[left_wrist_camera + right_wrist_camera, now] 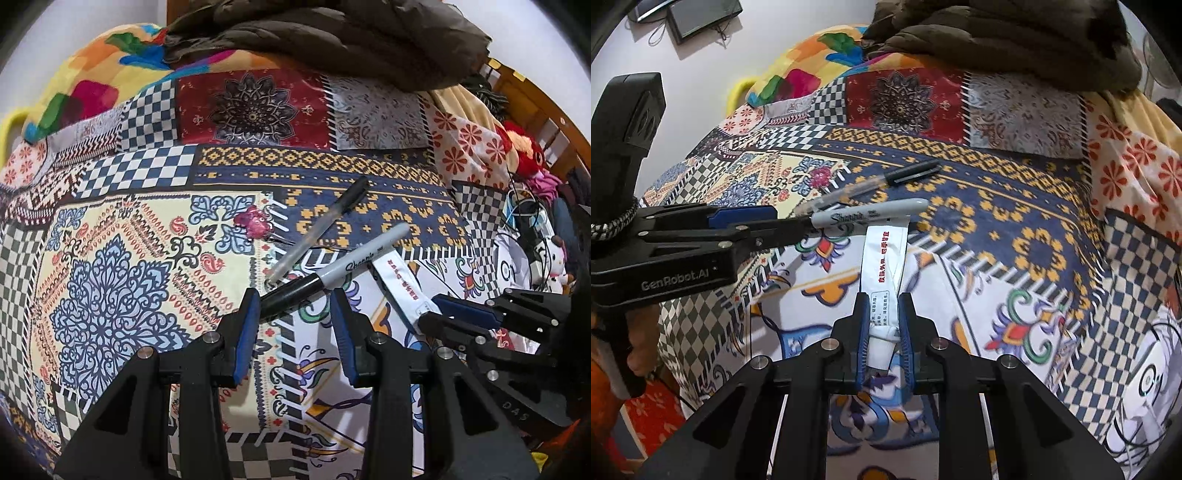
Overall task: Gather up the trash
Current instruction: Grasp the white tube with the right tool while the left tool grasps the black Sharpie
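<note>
A white ointment tube [884, 266] with red lettering lies on the patterned bedspread; my right gripper [883, 325] is shut on its cap end. It also shows in the left wrist view [400, 286], with the right gripper [439, 314] at its near end. A grey Sharpie marker [332, 271] lies with its black cap between the open fingers of my left gripper [295, 314]. In the right wrist view the left gripper [775, 223] reaches the Sharpie [868, 216] from the left. A clear pen [321, 225] with a black cap lies just beyond. A small pink crumpled scrap [255, 223] lies left of the pens.
A brown jacket [332, 33] and a colourful pillow [96, 85] lie at the bed's far end. Soft toys [528, 151], cables and a charger [528, 221] crowd the right side by the wooden bed frame [524, 92]. A monitor [701, 14] hangs on the wall.
</note>
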Action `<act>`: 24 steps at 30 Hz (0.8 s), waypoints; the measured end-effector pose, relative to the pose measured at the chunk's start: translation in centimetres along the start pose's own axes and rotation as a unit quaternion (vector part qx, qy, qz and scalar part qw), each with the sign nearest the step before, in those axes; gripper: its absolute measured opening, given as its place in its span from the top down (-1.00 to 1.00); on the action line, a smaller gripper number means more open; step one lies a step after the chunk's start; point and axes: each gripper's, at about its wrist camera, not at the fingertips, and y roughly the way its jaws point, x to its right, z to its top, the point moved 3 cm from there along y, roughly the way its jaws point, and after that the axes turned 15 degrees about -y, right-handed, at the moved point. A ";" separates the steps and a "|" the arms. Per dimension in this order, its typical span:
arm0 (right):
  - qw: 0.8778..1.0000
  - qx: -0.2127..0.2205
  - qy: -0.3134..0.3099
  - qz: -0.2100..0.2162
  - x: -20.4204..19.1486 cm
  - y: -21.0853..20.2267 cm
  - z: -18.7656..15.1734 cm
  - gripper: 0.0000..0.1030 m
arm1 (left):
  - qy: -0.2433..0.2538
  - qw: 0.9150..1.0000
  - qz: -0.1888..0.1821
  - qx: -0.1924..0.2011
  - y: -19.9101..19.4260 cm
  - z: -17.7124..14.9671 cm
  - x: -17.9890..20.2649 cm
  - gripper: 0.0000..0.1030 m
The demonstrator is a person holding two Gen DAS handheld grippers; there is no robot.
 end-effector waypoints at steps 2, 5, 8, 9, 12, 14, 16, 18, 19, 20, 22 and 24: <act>1.000 -0.001 0.004 -0.006 0.3 -0.3 -0.4 0.72 | 0.002 1.000 -0.012 -0.012 -0.1 -0.3 0.5 0.61; 1.000 -0.003 0.011 -0.007 0.8 -0.7 -1.1 0.72 | 0.007 0.999 -0.023 -0.043 0.1 -1.2 1.6 0.88; 1.000 -0.006 0.011 -0.016 1.1 -1.3 -1.8 0.72 | 0.033 0.997 -0.013 -0.064 0.6 -2.5 3.1 0.88; 1.000 -0.006 0.010 -0.017 1.1 -1.4 -1.9 0.72 | 0.040 0.997 -0.014 -0.068 0.6 -2.9 3.5 0.88; 1.000 -0.010 0.013 -0.013 1.4 -1.8 -2.5 0.72 | 0.054 0.997 -0.012 -0.048 -0.6 -3.1 4.5 0.88; 1.000 -0.011 0.015 -0.011 1.7 -2.0 -2.9 0.72 | 0.055 0.998 -0.009 -0.028 -1.5 -2.5 4.9 0.77; 1.000 -0.012 0.017 -0.010 1.9 -2.1 -3.2 0.72 | 0.057 0.998 -0.013 -0.017 -2.1 -1.6 5.3 0.49; 1.000 -0.012 0.021 -0.005 2.1 -2.1 -3.3 0.72 | 0.066 0.998 -0.023 -0.009 -2.2 -1.0 6.2 0.18; 1.000 -0.012 0.025 -0.001 2.2 -2.1 -3.4 0.72 | 0.076 0.997 -0.026 -0.008 -2.1 -0.8 6.5 -0.05; 1.000 -0.012 0.027 0.002 2.2 -2.1 -3.4 0.72 | 0.087 0.996 -0.027 -0.008 -1.7 -0.6 6.8 -0.25; 0.999 -0.011 0.030 0.004 2.2 -2.2 -3.6 0.72 | 0.107 0.994 -0.028 -0.006 -1.0 -0.5 7.2 -0.34; 0.999 -0.010 0.031 0.006 2.3 -2.2 -3.7 0.72 | 0.128 0.992 -0.017 -0.018 0.2 -0.4 7.3 -0.34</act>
